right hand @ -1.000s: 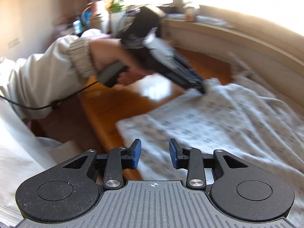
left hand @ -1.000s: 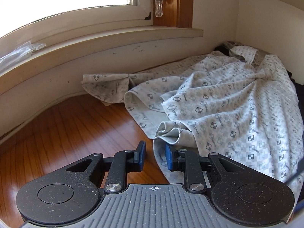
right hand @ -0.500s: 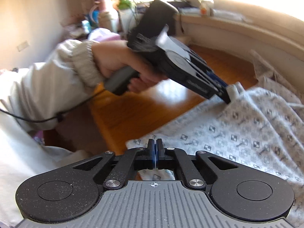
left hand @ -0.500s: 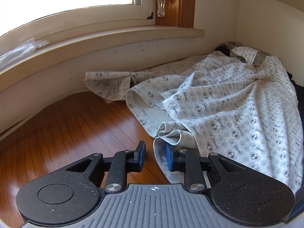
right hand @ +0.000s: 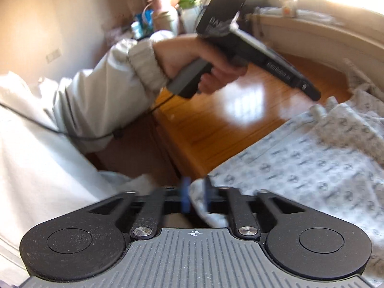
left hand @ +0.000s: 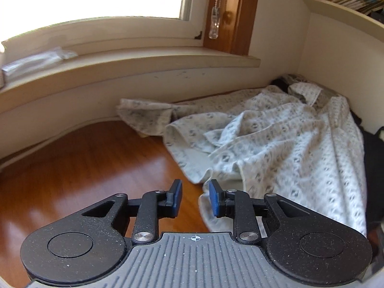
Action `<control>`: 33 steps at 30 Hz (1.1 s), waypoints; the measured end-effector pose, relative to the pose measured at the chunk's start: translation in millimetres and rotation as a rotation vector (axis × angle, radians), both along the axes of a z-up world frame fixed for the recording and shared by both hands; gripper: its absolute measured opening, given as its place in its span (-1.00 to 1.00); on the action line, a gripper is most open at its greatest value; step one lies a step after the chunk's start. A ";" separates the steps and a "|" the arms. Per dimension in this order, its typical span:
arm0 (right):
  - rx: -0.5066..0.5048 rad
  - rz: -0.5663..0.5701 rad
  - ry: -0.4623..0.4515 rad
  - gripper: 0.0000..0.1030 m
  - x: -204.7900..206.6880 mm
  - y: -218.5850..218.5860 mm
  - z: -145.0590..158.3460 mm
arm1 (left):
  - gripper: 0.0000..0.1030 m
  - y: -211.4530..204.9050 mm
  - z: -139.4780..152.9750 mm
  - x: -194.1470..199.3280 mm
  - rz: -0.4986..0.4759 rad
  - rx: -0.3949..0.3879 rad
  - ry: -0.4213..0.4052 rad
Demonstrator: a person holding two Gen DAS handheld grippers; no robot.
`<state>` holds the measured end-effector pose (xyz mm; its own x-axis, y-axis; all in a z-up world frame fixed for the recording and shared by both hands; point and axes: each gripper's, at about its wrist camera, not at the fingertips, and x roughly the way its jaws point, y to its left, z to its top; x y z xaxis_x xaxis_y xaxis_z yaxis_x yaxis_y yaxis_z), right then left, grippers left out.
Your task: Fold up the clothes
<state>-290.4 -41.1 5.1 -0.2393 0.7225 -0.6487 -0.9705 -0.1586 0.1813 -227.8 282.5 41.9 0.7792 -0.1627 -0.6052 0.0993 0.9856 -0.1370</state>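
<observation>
The pale, check-printed cotton garment (left hand: pixel 283 144) looks light and limp, best taken at its hem. The left gripper (left hand: pixel 195 199) stands apart and empty beside that edge; the right gripper (right hand: pixel 195 198) is opening with a corner of cloth between its jaws.

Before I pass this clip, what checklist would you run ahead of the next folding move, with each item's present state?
1. White patterned cotton garment lies on the brown wooden surface: ok.
2. Garment spread flat: not ok, it is rumpled, with loose folds.
3. Left hand-held gripper holds an edge: not ok, its pads stand apart, cloth only beside the right pad.
4. Right hand-held gripper holds the near edge: cannot tell; cloth sits between its jaws, which are opening, and the view is blurred.
5. Bare wood free for the fold: ok.
</observation>
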 end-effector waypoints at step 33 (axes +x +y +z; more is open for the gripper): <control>0.148 -0.725 -0.247 0.03 207.6 -94.9 -38.8 | -0.99 47.5 -2.0 78.9 0.387 0.203 -0.102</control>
<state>-82.8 -136.0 -33.7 0.4647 0.7262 -0.5067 -0.8505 0.5254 -0.0270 -148.9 330.0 39.9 0.8167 0.2671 -0.5115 -0.2793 0.9586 0.0547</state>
